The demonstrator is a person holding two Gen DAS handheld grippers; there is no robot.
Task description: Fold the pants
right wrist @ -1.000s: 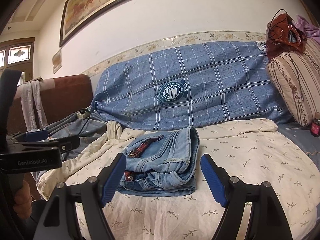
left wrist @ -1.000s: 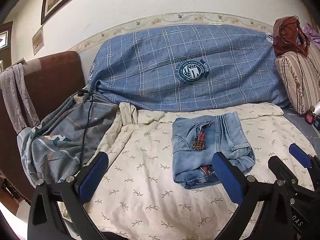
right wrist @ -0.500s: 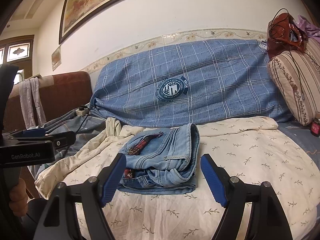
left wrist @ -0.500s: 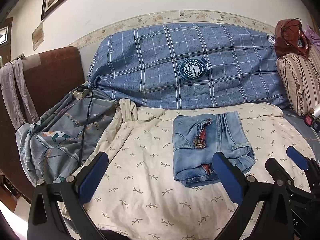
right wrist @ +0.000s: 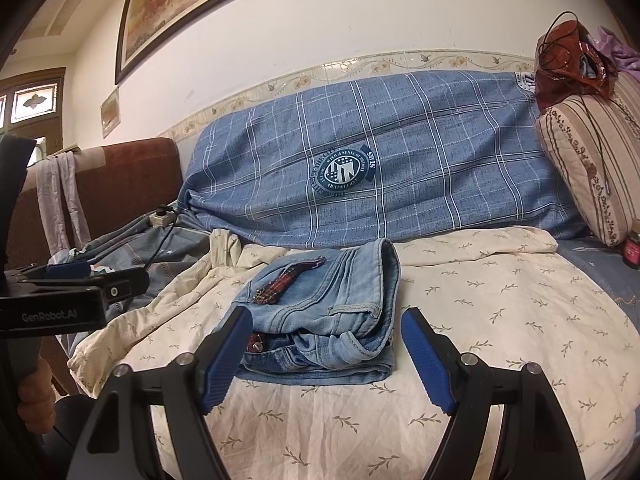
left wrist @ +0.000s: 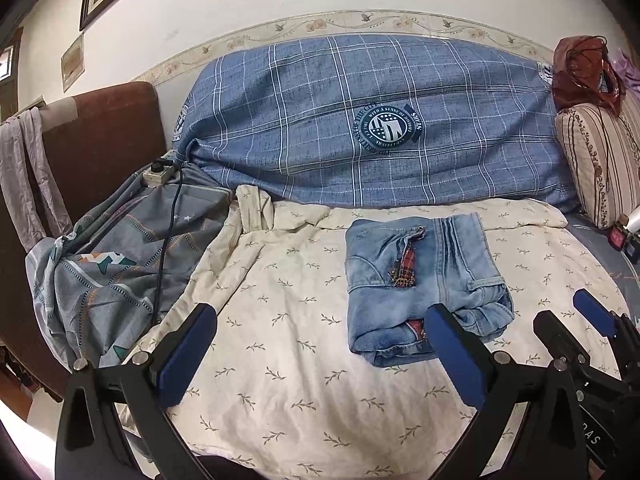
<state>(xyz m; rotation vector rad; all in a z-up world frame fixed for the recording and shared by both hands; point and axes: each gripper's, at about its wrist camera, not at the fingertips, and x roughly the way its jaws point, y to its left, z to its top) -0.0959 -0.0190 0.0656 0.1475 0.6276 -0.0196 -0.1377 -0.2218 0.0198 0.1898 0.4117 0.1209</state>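
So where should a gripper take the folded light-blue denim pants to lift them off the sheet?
Probably the folded light-blue denim pants at the thick rolled fold on their right edge, approached from the right, level with the cream leaf-print sheet. The near end shows loose open layers that could spill.

Support: bed (left wrist: 616,276) — blue-grey sheet bare at the right edge.
Top cover: cream leaf-print sheet (left wrist: 304,360), rumpled at its left and far edges.
On the cream sheet: folded jeans (left wrist: 420,280), a compact stack, plaid lining showing.
Far side: blue plaid bolster (left wrist: 360,152) along the wall.
Right end: striped pillow (left wrist: 600,168).
Left: grey patterned cloth (left wrist: 108,280) — a black cord (left wrist: 166,256) trails across it.
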